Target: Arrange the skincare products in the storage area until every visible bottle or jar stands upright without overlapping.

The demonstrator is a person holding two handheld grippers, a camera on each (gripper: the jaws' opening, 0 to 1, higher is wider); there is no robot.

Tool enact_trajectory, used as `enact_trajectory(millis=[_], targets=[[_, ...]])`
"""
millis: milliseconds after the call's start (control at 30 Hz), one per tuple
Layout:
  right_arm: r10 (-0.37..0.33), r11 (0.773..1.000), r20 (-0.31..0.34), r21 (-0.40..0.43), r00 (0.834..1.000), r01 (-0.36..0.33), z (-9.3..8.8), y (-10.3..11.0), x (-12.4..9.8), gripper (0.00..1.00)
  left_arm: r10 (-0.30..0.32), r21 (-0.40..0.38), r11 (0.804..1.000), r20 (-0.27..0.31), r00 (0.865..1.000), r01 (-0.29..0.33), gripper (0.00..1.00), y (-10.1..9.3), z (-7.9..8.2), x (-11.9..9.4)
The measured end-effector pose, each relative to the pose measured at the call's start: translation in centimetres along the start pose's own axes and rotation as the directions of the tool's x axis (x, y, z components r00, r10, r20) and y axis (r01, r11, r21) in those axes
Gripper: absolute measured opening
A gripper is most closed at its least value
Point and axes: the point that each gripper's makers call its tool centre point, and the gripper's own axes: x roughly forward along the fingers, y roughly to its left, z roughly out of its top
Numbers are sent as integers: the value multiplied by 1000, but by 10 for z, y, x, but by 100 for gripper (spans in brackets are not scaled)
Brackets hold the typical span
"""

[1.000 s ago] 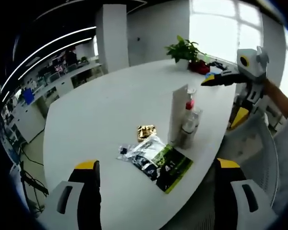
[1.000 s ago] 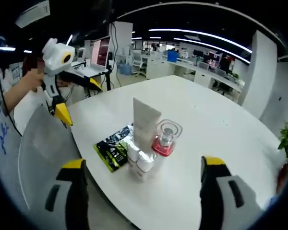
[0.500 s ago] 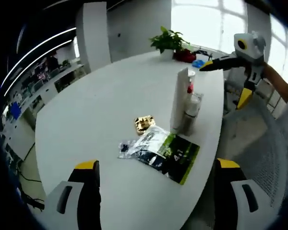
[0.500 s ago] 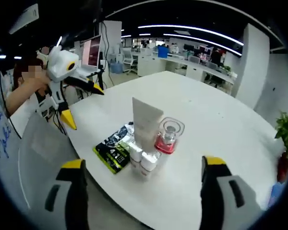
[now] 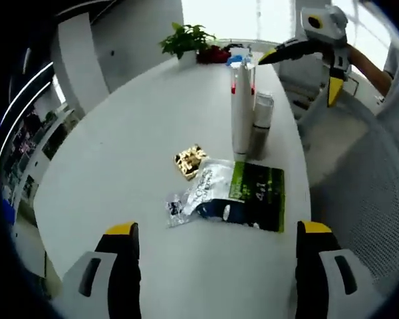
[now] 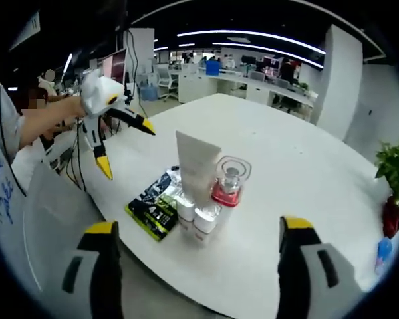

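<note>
Both tools — left [image 5: 213, 266], right [image 6: 196, 266] — jaws wide apart, empty, over upright tube [image 6: 195, 169] and bottles [image 6: 199, 222].

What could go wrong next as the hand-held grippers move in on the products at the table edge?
1. The white tube, small white bottles and red-based clear bottle stand tightly clustered; nudging one may topple the others.
2. They stand near the table edge, so a knocked bottle could fall off.
3. The black-and-green sachet lies beside them and could snag.
</note>
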Motion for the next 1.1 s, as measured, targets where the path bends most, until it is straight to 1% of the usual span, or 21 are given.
enact_trajectory(millis=[33,100,133,200,233,267,333,400,467,533,567,600,633,667,733,800,867,900,967,1033,1100], targets=[[-3,1000,-1,4,1000,3,0,0,0,100,-9,4,1000,5,1000,9,91,2,1,1],[-4,1000,-5,8,1000,4,0,1,0,100,-41,27,999,25,999,41,91,0,7,4],[-9,1000,-8,11,1000,9,-1,1,0,100,-44,35,998,26,999,43,92,1,8,5],[-15,1000,-13,12,1000,15,-1,2,0,100,-56,86,995,21,998,54,90,3,9,7],[-19,1000,-12,15,1000,19,-1,2,0,100,-67,123,990,-1,998,67,89,5,7,9],[-22,1000,-13,18,1000,22,-2,2,-1,100,-68,135,988,-25,997,71,89,7,3,11],[-31,999,-17,24,999,31,-3,2,-1,100,-60,173,982,-108,992,78,87,12,-8,14],[-34,999,-23,30,999,34,-5,2,-2,100,-62,219,971,-133,989,91,85,15,-11,19],[-42,999,-26,33,999,43,-7,2,-3,100,-76,224,969,-115,990,100,84,16,-7,23],[-47,998,-29,42,999,48,-8,1,-4,100,-101,235,965,-91,991,120,76,17,-3,26],[-48,998,-29,44,998,49,-9,1,-4,100,-109,261,958,-60,992,121,71,19,2,28],[-48,998,-32,45,998,50,-9,1,-5,100,-126,263,956,-45,991,133,62,19,5,29],[-50,998,-35,47,998,51,-10,1,-5,100,-124,255,958,-44,991,131,59,21,6,29],[-53,997,-36,49,998,54,-11,1,-5,100,-122,254,959,-43,992,129,59,24,6,31],[-52,997,-42,52,998,54,-13,2,-6,100,-126,297,944,-68,990,141,60,27,5,34],[-52,997,-45,54,998,55,-14,2,-6,100,-136,350,922,-101,986,163,59,30,1,37],[-53,997,-51,57,997,56,-16,2,-5,100,-133,357,918,-127,983,170,59,33,-1,41],[-54,997,-52,59,997,57,-16,2,-5,100,-136,370,911,-139,981,179,59,34,-2,43],[-55,996,-55,65,997,59,-17,2,-5,100,-158,425,879,-167,973,215,57,35,-4,48],[-56,996,-55,67,997,59,-17,2,-5,100,-210,422,867,-176,962,266,54,29,-4,50],[-53,996,-57,68,997,57,-17,2,-4,100,-212,449,851,-180,961,272,54,30,-2,55]])
